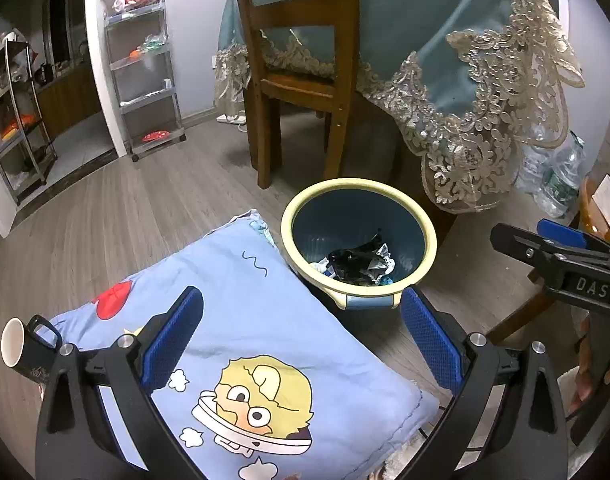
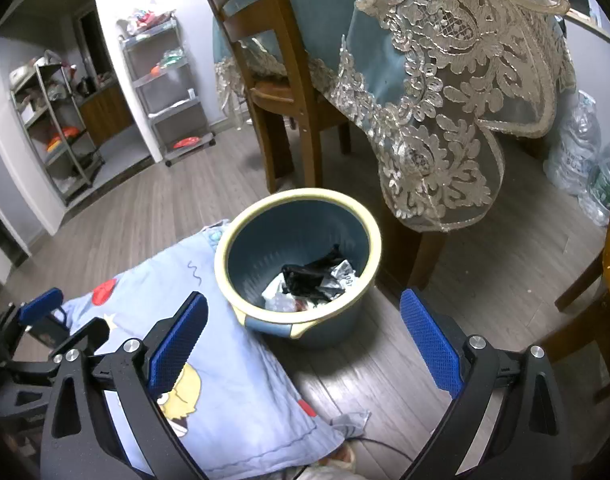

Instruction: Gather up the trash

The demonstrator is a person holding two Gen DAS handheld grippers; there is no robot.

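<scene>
Both of your grippers hang over the floor with nothing in them: your left gripper (image 1: 301, 332) has its blue pads spread wide above the cartoon-print pillow (image 1: 241, 340), and your right gripper (image 2: 303, 336) is spread just as wide, its pads framing the near side of the trash bin (image 2: 297, 256).

That bin, blue with a pale yellow rim, stands upright on the wood floor just right of the pillow, touching or nearly touching its edge, and near the lace-trimmed tablecloth (image 2: 437, 120) and the wooden chair (image 2: 281, 92) farther off. Its mouth opens straight up, its long axis vertical, and a small pour lip on the rim points toward you.

Judging by the contents, part of the job is done: crumpled wrappers (image 2: 317, 276), black and white, already lie at the bottom. What may be left is a grey crumpled scrap (image 2: 351, 420) on the floor at the pillow's near right corner, close under your right gripper. A black mug (image 1: 23, 348) sits at the pillow's left edge; whether it counts as trash you cannot tell.
</scene>
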